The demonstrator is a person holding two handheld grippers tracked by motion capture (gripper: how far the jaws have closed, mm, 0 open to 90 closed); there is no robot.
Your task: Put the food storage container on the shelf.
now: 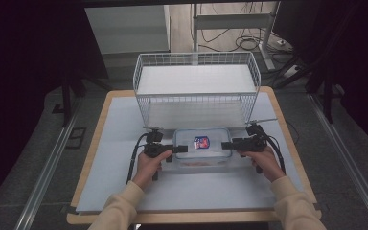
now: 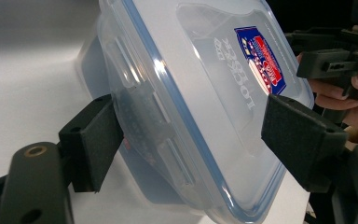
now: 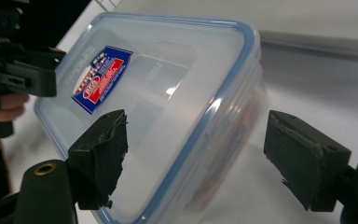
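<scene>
I have the box (image 1: 202,147) flat on the table (image 1: 124,143) at the frame's centre, a gripper at each short end so both can lift it level. The left gripper (image 1: 180,149) has its fingers (image 2: 93,140) straddling the box's edge, one touching; the right gripper (image 1: 226,144) stands released, clear of it. The wire basket (image 1: 196,86) just above blocks any forward slide.

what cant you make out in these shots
- Contents of the box: high view, too small; in the right gripper view only a reddish smear shows through the cloudy wall.
- Small print on the lid label: left gripper view, slanted and blurred.
- Near corner of the box: cut off by the bottom edge, both gripper views.
- Whether the left gripper presses the box or just straddles it: left gripper view, unclear.
</scene>
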